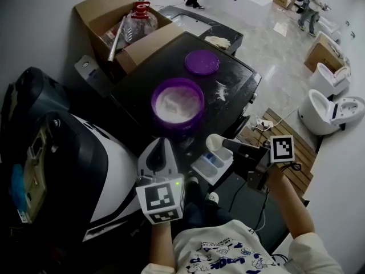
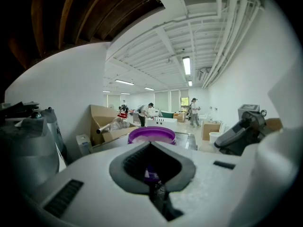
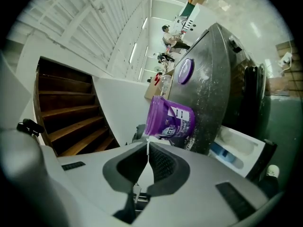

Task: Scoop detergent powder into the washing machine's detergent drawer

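Observation:
An open purple tub of white powder stands on the black washing machine's top, with its purple lid lying farther back. The white detergent drawer is pulled out at the machine's front. My right gripper is shut on the handle of a white scoop, whose bowl hangs just above the drawer. The right gripper view shows the tub and the drawer tilted sideways. My left gripper is shut just in front of the tub, and its jaws hide whether it touches the wall.
Spilled powder dusts the machine's top, and a white cloth lies beyond the lid. A cardboard box holding a clear bottle stands at the back left. A dark appliance is at my left, toilets at my right.

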The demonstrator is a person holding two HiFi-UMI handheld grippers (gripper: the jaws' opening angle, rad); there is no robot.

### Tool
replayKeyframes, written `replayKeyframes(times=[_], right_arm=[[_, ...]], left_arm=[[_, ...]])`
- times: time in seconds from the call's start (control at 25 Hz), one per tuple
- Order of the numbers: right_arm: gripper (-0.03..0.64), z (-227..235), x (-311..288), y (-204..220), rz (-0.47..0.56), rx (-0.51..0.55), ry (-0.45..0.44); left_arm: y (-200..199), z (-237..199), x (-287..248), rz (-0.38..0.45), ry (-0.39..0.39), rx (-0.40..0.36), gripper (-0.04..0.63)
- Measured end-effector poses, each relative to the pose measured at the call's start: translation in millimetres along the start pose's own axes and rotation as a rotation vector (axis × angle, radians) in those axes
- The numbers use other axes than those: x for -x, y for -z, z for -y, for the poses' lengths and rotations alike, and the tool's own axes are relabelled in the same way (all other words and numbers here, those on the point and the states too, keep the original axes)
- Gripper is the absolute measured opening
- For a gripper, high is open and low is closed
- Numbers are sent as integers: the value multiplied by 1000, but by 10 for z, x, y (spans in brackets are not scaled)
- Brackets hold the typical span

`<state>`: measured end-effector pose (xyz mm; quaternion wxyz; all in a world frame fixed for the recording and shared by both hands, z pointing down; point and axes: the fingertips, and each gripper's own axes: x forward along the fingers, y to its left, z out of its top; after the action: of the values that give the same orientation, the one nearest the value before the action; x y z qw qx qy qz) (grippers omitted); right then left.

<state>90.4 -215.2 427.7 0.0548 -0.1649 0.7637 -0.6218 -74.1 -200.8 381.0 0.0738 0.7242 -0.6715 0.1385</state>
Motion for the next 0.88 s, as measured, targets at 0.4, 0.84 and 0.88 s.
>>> replayKeyframes(times=[0.4,0.84,0.88], right_arm=[[21,496,121,274,-56,44,137],[21,732,29,487,-127,154,243],[21,755,18,508,-135,174,259]], left_arm=[[217,172,155,-37,-14,0,3],[368,210,236,-72,-33,-1,3],[376,209,231,-74,-32,-2,3]])
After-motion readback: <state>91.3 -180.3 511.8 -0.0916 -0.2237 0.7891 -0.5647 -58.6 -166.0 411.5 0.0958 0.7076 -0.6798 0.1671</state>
